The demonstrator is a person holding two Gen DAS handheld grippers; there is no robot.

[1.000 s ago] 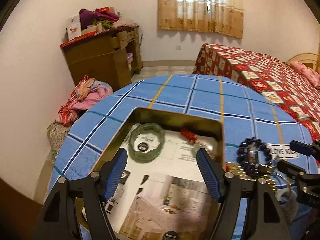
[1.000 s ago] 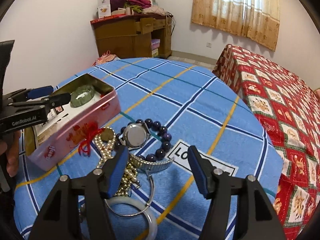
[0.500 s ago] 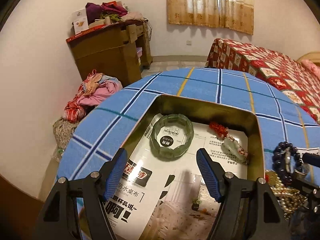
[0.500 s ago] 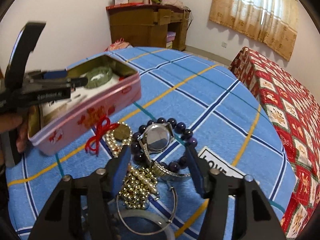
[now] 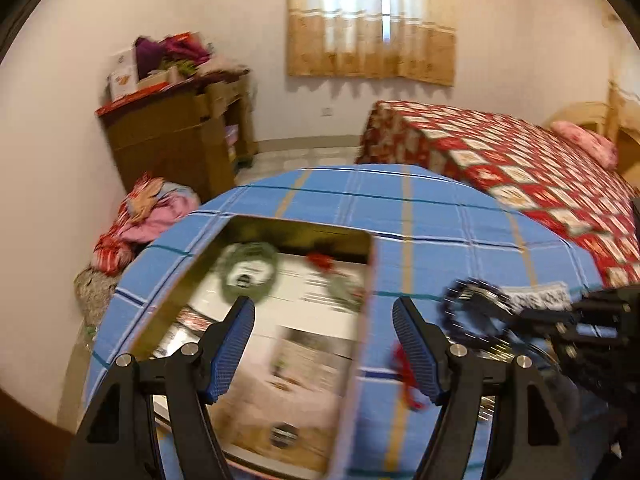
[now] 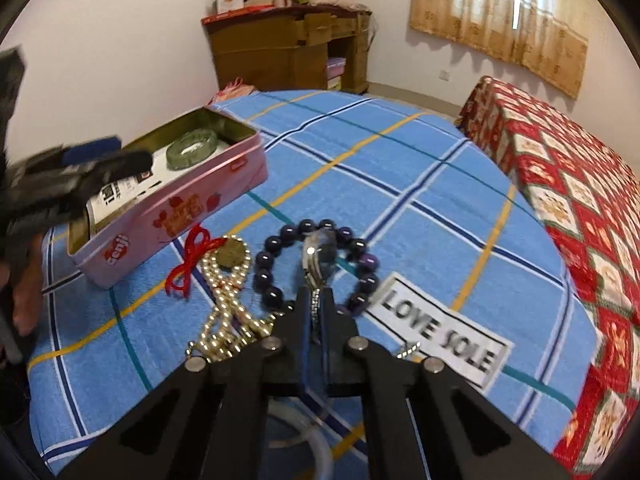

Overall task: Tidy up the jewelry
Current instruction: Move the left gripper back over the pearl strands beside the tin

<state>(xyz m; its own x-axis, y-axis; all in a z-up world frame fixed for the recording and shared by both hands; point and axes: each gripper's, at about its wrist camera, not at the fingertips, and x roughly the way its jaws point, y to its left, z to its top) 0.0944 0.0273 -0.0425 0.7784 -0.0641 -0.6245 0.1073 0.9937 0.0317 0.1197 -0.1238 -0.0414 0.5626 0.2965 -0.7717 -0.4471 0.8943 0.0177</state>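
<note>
My right gripper (image 6: 316, 300) is shut on the metal band of a silver wristwatch (image 6: 320, 252), whose face stands tilted up inside a ring of dark purple beads (image 6: 272, 258). A pearl necklace (image 6: 226, 304) and a coin with a red bow (image 6: 192, 258) lie just left of it. A pink tin (image 6: 176, 216) stands open at the left, with a green bracelet (image 6: 192, 154) in it. My left gripper (image 5: 324, 344) hangs open over the tin's right wall (image 5: 362, 320), holding nothing; the left wrist view is blurred.
The round table has a blue checked cloth (image 6: 400, 184) with a "LOVE SOLE" label (image 6: 440, 336). A pale bangle (image 6: 320, 454) lies under my right gripper. Beyond the table are a red patterned bed (image 6: 568, 184), a wooden cabinet (image 6: 288, 52) and a heap of clothes (image 5: 140, 220).
My right gripper's jaws have closed onto the watch band and the watch face has tipped up. My left gripper has shifted right, so the tin's right wall now lies between its fingers.
</note>
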